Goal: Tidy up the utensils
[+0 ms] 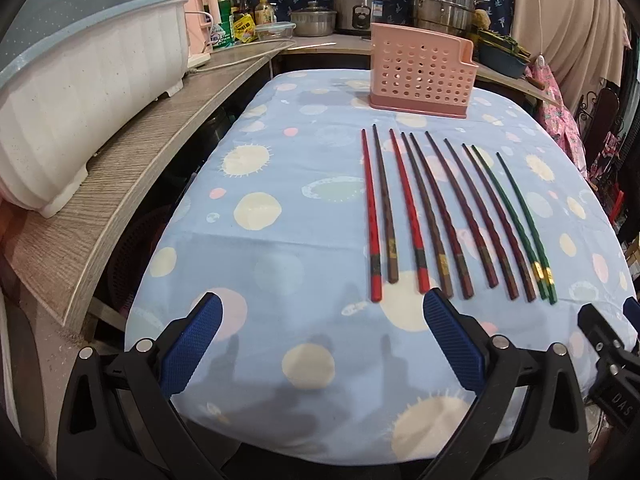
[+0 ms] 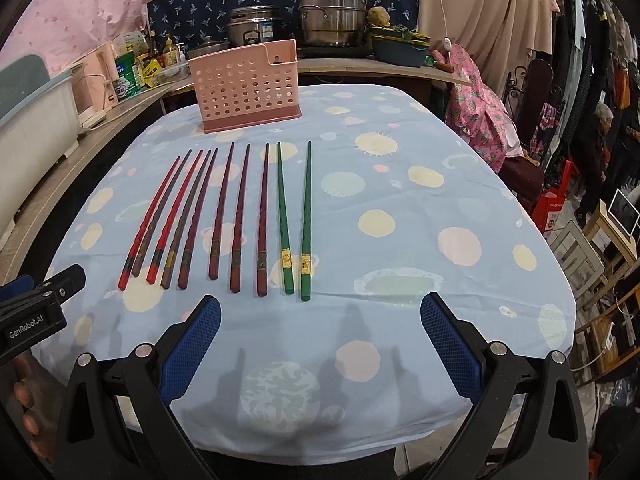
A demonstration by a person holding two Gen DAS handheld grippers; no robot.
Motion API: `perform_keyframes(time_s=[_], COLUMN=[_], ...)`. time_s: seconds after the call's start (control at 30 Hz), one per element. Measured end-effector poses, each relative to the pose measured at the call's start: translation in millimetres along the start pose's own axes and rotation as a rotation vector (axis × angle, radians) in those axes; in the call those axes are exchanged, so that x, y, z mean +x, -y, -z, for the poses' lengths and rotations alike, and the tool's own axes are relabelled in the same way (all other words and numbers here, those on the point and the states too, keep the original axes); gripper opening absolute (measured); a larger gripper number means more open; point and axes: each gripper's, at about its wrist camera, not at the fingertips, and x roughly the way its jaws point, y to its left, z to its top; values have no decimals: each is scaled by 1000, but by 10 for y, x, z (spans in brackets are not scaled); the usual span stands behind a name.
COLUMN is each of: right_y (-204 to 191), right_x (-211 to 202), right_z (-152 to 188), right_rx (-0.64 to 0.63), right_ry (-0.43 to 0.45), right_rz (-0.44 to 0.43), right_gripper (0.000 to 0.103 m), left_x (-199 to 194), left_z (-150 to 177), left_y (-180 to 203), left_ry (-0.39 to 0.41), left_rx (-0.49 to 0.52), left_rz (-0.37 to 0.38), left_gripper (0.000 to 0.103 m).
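Ten chopsticks [image 2: 224, 216] flat on tablecloth [image 2: 440, 200], ahead of left gripper [image 1: 322, 312], right gripper [image 2: 320, 314]; both agape, empty.

A blue tablecloth [image 2: 400, 208] dotted with pale circles was spread across the table. At the left, a white dish-rack tub [image 1: 80, 96] was set on a grey wooden counter [image 1: 132, 168]. Bottles and packets [image 1: 236, 20] were crowded at the counter's corner. Behind, a rice cooker [image 2: 254, 24] and a stacked steel steamer [image 2: 332, 12] were lined up against a navy patterned cloth [image 2: 200, 4].
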Motion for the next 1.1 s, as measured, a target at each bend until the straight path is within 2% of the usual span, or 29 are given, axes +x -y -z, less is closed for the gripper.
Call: perform_keyframes(time_s=[0.3, 0.4, 0.73, 0.87, 1.1], right_y=[172, 216, 178, 159, 123], right_x=[406, 562, 918, 962, 936], right_z=[-308, -394, -394, -348, -312], right_rx=[54, 69, 84, 86, 58], right_ry=[-1, -12, -89, -106, -98], right_rz=[9, 9, -37, -42, -28], right_gripper=[96, 90, 55, 48, 45], left_x=[386, 494, 678, 717, 796], left_z=[-236, -286, -309, -304, -253], left_y=[40, 60, 109, 105, 92], left_ry=[-1, -14, -43, -48, -73], left_rx=[13, 6, 16, 17, 18], left_rz=[-18, -7, -6, -7, -10], left_gripper=[96, 96, 96, 94, 88])
